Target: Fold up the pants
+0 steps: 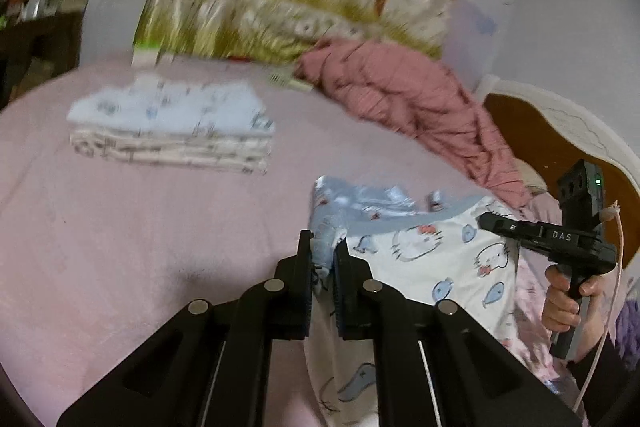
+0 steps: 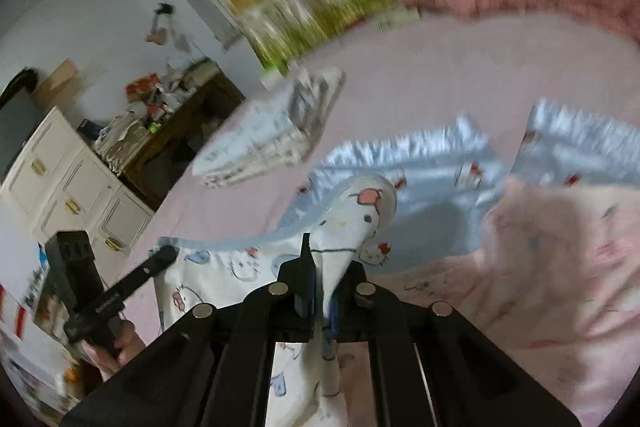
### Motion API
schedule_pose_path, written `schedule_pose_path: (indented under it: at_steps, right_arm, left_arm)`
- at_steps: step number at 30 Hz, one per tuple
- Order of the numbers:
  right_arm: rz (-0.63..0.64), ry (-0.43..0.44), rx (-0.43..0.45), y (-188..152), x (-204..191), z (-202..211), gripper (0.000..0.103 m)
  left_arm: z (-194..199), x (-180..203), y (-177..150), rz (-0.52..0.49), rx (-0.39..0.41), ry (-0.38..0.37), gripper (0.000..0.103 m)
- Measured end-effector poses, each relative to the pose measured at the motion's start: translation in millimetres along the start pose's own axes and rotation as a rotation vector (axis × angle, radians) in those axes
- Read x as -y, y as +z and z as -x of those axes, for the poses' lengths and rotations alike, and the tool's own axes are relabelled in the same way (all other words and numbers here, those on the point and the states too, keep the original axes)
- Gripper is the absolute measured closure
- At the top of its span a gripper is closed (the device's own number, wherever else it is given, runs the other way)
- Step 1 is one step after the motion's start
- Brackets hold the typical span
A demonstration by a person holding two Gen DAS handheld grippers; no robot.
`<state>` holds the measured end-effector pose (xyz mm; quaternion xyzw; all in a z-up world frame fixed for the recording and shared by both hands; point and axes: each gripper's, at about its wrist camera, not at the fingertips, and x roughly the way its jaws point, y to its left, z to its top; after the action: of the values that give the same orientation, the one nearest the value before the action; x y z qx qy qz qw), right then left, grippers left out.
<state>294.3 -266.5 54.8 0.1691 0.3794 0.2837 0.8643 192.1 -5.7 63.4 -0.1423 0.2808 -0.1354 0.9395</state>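
Your left gripper and right gripper each pinch soft, cat-printed white pants, bunched over the fuzzy pink bed near a squared folded stack.

Surface: pink-sheeted bed.
Middle: folded white printed laundry stack.
Beyond stack: rumpled pink quilt.
Nearer than stack: white cartoon-cat pants.

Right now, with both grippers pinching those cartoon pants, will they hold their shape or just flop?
Probably flop: the pants sag and bunch between the left gripper fingers. Likely light, since the right gripper lifts a fold by one pinch.
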Motion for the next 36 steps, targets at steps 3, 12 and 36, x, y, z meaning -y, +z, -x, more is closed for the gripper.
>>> schedule_pose_path:
  at_steps: [3, 12, 36]
  right_arm:
    - [0.09, -0.02, 0.06, -5, -17, 41, 0.098]
    - [0.16, -0.003, 0.101, -71, -44, 119, 0.098]
    - [-0.044, -0.042, 0.013, -140, -9, 106, 0.087]
  left_arm:
    - [28, 15, -1, -0.02, 0.058, -0.063, 0.096]
    - [94, 49, -54, -0.142, 0.029, -0.021, 0.095]
    - [90, 54, -134, -0.156, -0.142, 0.02, 0.095]
